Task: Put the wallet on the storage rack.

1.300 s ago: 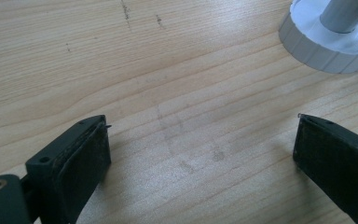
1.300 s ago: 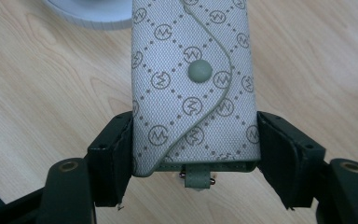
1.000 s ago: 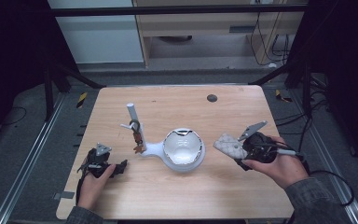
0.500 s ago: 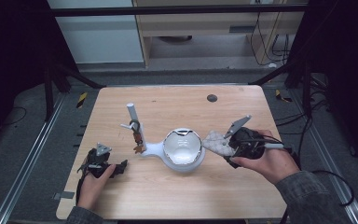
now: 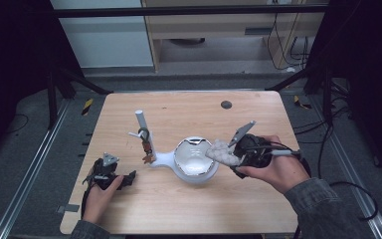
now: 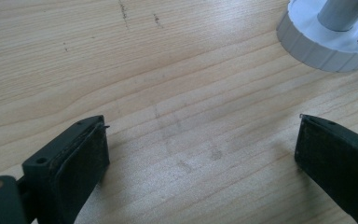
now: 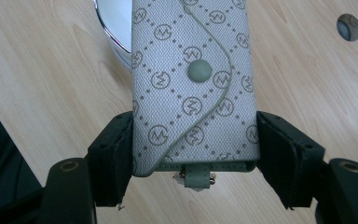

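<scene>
**Carrying the key pouch over to the dish**

While the wooden table (image 5: 179,209) is taking up most of the high view, we are working near its middle, where a white stand (image 5: 161,158) with an upright post and hooks is joined to a round, chrome-rimmed dish (image 5: 194,162). A small dark round inset (image 5: 226,104) is sitting well apart, toward the far edge.

We are holding the right gripper (image 5: 234,155) just beside the dish, on its right, with its jaws clamped on a grey monogrammed key pouch (image 7: 193,88). In the right gripper view the pads are pressing both long sides of the pouch near its bottom end, the snap button is facing the camera, and the dish rim is showing beyond the pouch's far end. In the high view the pouch (image 5: 222,153) is hanging in the air with its free end over the dish's right rim.

We are resting the left gripper (image 5: 122,180) on the table near the front left corner, jaws standing wide apart with bare wood between them; the white base of the stand (image 6: 326,42) is lying just ahead of it.

We judge that we are in the carrying step: the pouch is gripped and almost over its likely target. The next move is probably calling for a short further reach, a lowering and a clean release, without knocking the dish.

Compared with a second ago, the right hand and the pouch are standing closer to the dish, having come in from the right side of the table, while the left hand is lying just where it was.
</scene>
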A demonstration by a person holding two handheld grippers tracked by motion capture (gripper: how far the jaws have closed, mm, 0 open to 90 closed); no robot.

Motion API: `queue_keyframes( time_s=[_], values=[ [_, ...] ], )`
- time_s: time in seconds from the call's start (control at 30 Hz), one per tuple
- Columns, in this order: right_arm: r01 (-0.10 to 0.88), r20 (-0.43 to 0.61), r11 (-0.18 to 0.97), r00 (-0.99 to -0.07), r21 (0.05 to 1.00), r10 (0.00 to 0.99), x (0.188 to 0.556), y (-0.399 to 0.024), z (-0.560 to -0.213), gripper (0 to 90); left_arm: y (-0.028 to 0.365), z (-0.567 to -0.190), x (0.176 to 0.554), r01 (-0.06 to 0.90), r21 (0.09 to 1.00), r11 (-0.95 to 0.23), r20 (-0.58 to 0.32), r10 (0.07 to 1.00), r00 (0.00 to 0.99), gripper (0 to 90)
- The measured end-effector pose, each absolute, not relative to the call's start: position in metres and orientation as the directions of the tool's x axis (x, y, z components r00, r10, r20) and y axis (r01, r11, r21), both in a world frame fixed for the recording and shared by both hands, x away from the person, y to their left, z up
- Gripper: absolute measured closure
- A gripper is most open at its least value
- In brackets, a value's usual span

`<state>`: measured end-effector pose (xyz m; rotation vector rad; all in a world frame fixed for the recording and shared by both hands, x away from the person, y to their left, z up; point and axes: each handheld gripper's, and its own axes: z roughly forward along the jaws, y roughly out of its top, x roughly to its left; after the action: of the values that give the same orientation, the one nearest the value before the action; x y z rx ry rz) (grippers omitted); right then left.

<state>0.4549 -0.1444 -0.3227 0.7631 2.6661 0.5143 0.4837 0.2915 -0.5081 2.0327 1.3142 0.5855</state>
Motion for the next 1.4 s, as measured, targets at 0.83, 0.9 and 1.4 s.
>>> queue_keyframes(
  time_s=[0.83,0.9,1.4],
  values=[
    [0.396,-0.185,0.833,-0.851,0.387,0.491,0.458,-0.108,-0.329,32.3,0.291,-0.508,0.484,0.628,0.718,-0.3,0.026,0.914,0.406,1.8],
    [0.397,-0.183,0.834,-0.852,0.384,0.49,0.459,-0.106,-0.33,32.3,0.291,-0.508,0.484,0.628,0.718,-0.3,0.026,0.913,0.406,1.7],
    [0.384,-0.164,0.857,-0.874,0.342,0.457,0.457,-0.091,-0.347,32.3,0.291,-0.508,0.484,0.628,0.718,-0.3,0.026,0.913,0.406,1.7]
  ],
)
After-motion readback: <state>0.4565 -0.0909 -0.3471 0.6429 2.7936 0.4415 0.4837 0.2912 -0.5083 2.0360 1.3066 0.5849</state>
